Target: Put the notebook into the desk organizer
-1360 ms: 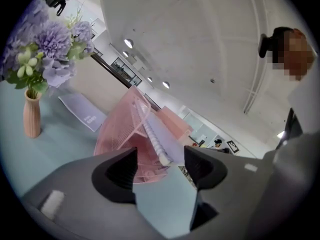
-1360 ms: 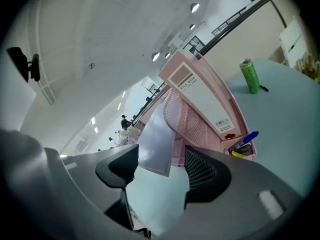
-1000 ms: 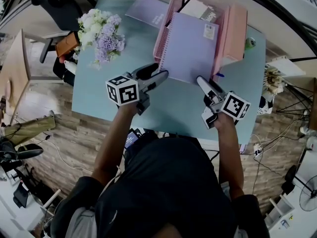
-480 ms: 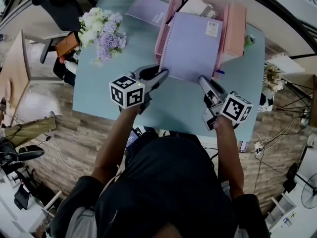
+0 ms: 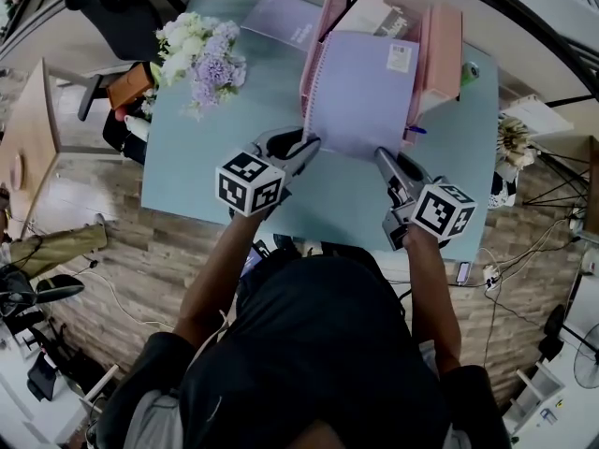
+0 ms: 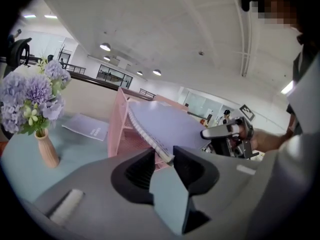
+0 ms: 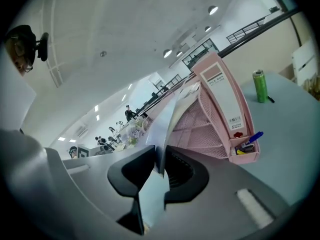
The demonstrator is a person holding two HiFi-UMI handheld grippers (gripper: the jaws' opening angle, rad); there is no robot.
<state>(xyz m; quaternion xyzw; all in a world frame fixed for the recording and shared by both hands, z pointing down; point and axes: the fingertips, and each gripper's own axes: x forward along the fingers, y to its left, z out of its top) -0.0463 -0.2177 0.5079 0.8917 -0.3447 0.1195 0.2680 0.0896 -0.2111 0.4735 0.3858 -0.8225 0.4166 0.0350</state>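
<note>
- Two hand-held grippers are in play. The left hand-held gripper [image 5: 309, 143] is clamped on the near left corner of the notebook [image 5: 360, 92], right at the wire spiral. The right hand-held gripper [image 5: 379, 152] pinches the near right corner.
- Both sets of jaws have just been closing, and in each gripper view the notebook's edge sits squeezed between the pads.
- One lavender spiral notebook is being held. Its long axis runs away from the person toward the organizer [image 5: 445, 54], with the spiral along its left side and a small label near its far right corner.
- Its near end is raised off the counter [image 5: 206, 176], its far end lies over the organizer's open top, and its cover faces up.
- One pink mesh organizer stands at the far side of the counter, with pens [image 7: 247, 141] in its small front pocket.
- A second lavender notebook [image 5: 281, 17] lies flat to the organizer's left.
- One vase of flowers [image 5: 201, 64] stands at the far left, and one green can [image 5: 468, 71] stands beside the organizer's right side.
</note>
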